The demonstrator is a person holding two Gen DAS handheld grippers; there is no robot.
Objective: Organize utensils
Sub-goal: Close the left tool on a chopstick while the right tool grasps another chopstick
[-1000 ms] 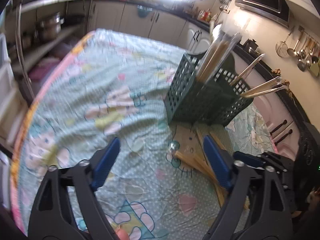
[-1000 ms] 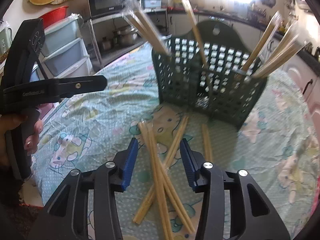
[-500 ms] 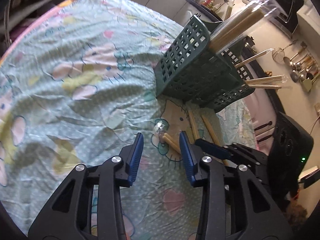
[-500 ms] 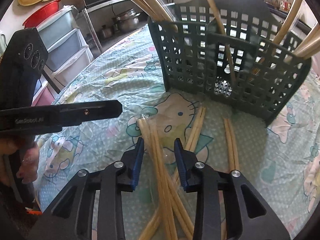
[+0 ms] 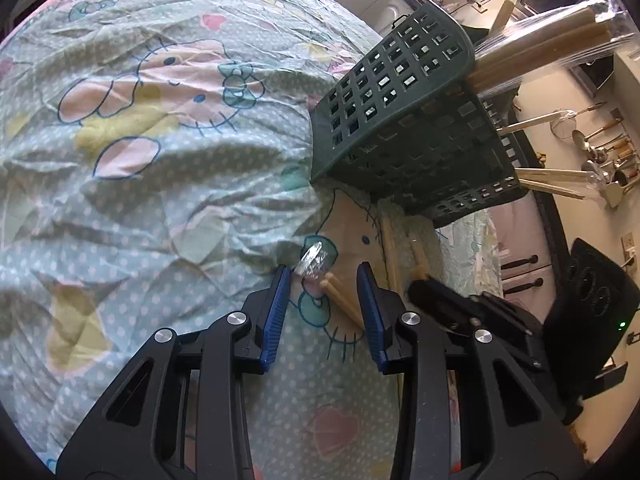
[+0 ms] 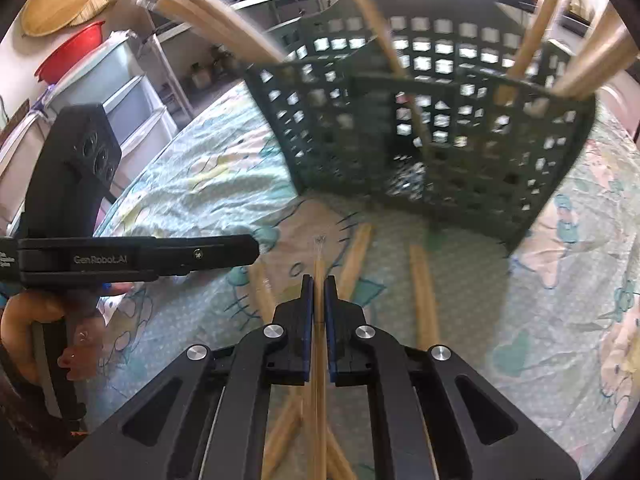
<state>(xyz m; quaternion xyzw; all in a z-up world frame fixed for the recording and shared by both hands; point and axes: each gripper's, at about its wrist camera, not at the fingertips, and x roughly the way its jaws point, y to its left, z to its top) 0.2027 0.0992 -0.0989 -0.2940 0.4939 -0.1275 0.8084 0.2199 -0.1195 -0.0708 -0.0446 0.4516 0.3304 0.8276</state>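
The right gripper [image 6: 319, 292] has pinched its blue ribbed pads tight on a slim wooden chopstick pair [image 6: 319, 264] in clear crinkly wrap; half a second ago they stood apart around it. The left gripper [image 5: 323, 276] hangs open, wider than before, over the pair's far tip [image 5: 314, 260]. More pale sticks [image 6: 422, 288] lie loose on the wrinkled cartoon cloth [image 5: 140, 184], near the dark green lattice basket [image 6: 440, 148] holding wrapped pairs upright.

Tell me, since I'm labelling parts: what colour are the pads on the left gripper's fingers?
Blue, on black arms; the left gripper pads show best in the left wrist view.
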